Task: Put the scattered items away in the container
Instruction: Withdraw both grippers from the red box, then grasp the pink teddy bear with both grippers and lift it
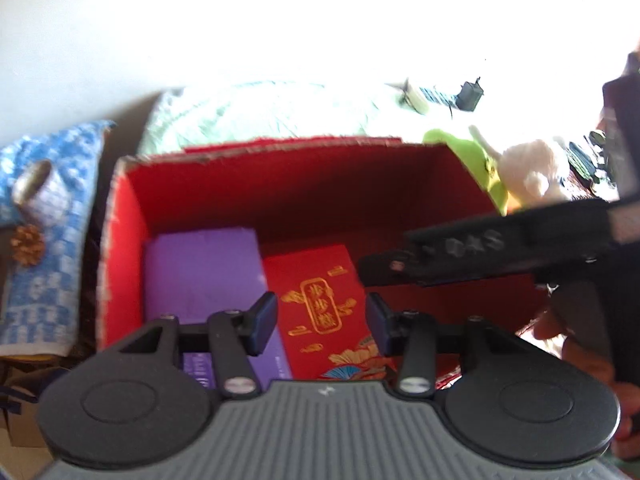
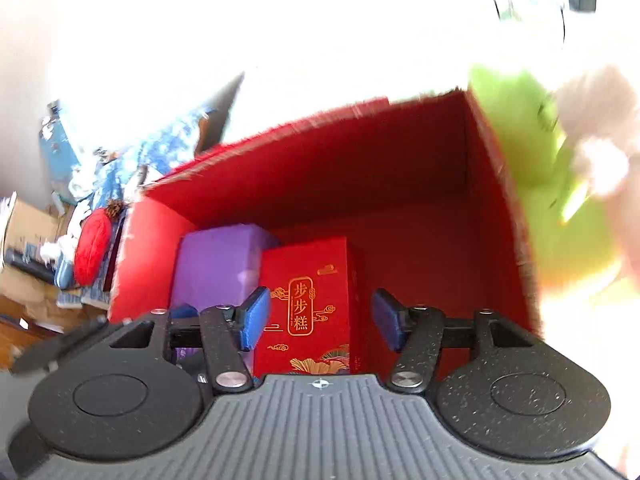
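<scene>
Both claws hang over the red container (image 2: pixel 400 168), jaws apart and gripping nothing. Left claw (image 1: pixel 321 322) and right claw (image 2: pixel 320 320) each frame the red gift box (image 2: pixel 312 300) lying below inside; the purple box (image 2: pixel 218 264) sits left of it.

A lived-in home, by the look of it, likely a bedroom or sitting room. A red box (image 1: pixel 120 248) sits among soft furnishings: a blue patterned cloth (image 1: pixel 48 240) with a pinecone (image 1: pixel 28 245) on it, a pale green sheet (image 1: pixel 248 116), and plush toys (image 1: pixel 520 172) in green and white. A charger (image 1: pixel 470 94) lies in strong daylight, with cardboard and a red cushion (image 2: pixel 93 250) beside it.
</scene>
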Demonstrator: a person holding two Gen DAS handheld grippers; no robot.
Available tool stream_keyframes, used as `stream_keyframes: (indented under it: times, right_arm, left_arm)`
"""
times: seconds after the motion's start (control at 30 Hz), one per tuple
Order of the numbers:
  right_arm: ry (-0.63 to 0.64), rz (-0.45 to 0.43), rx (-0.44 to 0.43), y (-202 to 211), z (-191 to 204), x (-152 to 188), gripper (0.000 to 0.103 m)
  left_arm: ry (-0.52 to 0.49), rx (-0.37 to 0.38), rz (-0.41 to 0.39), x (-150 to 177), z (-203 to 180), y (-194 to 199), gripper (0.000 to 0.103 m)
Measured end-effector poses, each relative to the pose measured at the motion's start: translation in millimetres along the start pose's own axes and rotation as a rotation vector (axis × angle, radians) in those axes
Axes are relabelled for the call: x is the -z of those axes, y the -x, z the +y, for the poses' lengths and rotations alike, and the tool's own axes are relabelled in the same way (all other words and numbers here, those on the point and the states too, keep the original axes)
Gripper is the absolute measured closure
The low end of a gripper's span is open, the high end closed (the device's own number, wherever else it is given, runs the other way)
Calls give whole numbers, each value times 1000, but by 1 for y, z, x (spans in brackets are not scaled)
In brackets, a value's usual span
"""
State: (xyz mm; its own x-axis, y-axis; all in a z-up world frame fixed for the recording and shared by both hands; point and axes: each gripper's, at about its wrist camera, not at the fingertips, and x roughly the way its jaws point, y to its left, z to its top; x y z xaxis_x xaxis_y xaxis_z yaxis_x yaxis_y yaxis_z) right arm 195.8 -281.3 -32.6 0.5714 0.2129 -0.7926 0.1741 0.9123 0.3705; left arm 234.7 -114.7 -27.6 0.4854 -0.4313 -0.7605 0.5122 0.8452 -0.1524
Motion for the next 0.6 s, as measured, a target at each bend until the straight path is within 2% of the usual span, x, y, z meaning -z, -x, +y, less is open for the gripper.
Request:
stream_keyframes:
  times: [0.13, 0.3, 0.47, 0.6]
  right_arm:
    - [79, -74, -20, 35, 4, 15, 43]
    - [116, -122, -82, 66, -15, 18, 43]
    - [152, -104, -137, 71, -28, 23, 43]
    - [193, -37, -175, 55, -35, 41, 44]
  left_arm:
    - [-12, -66, -53, 5, -11, 20, 55]
    - [15, -102, -110, 15, -20, 55, 51]
    - [56, -129, -114, 46, -26, 77, 52]
    - [71, -100, -56, 82, -42, 76, 55]
